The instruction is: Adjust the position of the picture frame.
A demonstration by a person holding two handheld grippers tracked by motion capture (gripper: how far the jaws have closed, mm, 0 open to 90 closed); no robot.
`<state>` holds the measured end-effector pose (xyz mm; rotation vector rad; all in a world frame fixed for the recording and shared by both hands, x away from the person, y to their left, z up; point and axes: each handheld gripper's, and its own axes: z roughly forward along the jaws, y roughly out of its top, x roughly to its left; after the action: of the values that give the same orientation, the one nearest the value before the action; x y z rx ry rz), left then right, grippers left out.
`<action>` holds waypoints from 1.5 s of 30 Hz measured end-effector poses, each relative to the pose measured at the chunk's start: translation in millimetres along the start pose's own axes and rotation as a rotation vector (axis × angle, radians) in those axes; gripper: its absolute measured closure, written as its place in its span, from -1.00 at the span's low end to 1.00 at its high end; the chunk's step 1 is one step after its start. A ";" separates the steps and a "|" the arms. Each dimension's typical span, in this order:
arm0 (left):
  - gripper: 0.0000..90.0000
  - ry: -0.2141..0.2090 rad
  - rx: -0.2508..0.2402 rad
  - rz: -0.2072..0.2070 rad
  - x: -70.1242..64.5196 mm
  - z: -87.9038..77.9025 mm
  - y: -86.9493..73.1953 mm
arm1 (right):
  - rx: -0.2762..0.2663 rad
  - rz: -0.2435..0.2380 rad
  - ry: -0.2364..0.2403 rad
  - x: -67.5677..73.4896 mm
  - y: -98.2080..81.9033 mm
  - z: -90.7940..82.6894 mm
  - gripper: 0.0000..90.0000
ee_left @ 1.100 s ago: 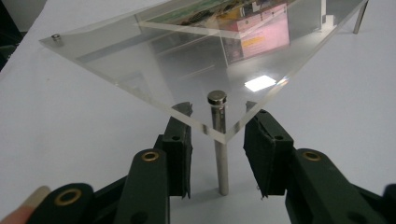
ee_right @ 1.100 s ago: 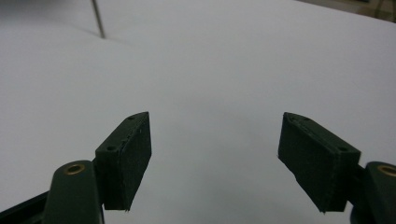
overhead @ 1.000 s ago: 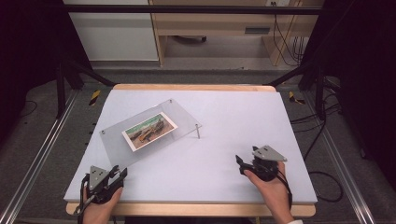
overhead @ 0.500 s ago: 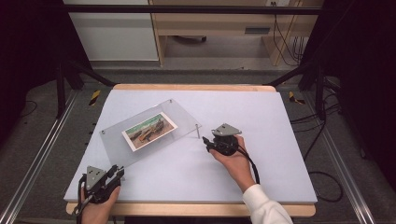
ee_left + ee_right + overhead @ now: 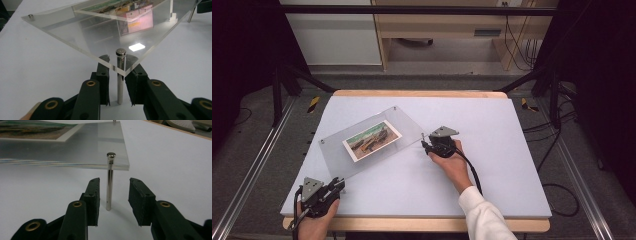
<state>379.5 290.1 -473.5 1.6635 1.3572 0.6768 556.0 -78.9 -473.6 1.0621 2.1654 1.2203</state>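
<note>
— Where do we have the acrylic frame (image 5: pixel 371 140)?
— Left of centre on the table (image 5: pixel 492 125). Our left gripper (image 5: pixel 119 82) has been closing around its near leg (image 5: pixel 120 82); our right gripper (image 5: pixel 113 197), also closing, straddles the right leg (image 5: pixel 109 182), untouched.

Clear acrylic photo frame (image 5: pixel 372 142), see-through, above both pairs of black jaws. Photo (image 5: pixel 372 141) inside: white border, green, brown and orange landscape. Silver metal standoff pin (image 5: pixel 120 75) between left jaws; matching silver pin (image 5: pixel 109 181) between right jaws. Worktop (image 5: pixel 492 150) pale lavender-white under jaws, light wood edge. Sleeve (image 5: pixel 484 217) white.
</note>
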 end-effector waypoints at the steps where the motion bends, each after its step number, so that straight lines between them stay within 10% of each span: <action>1: 0.63 0.000 0.000 0.000 0.0 0.0 0.0 | 0.000 0.000 0.000 0.0 0.0 0.0 0.39; 45: 0.71 -0.006 -0.050 -0.032 2.3 2.8 6.1 | -0.083 0.055 0.057 -3.8 15.3 16.1 0.87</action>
<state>385.4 291.3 -469.8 1.5999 1.3489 0.6813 575.4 -68.6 -468.8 1.0714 2.1205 1.3687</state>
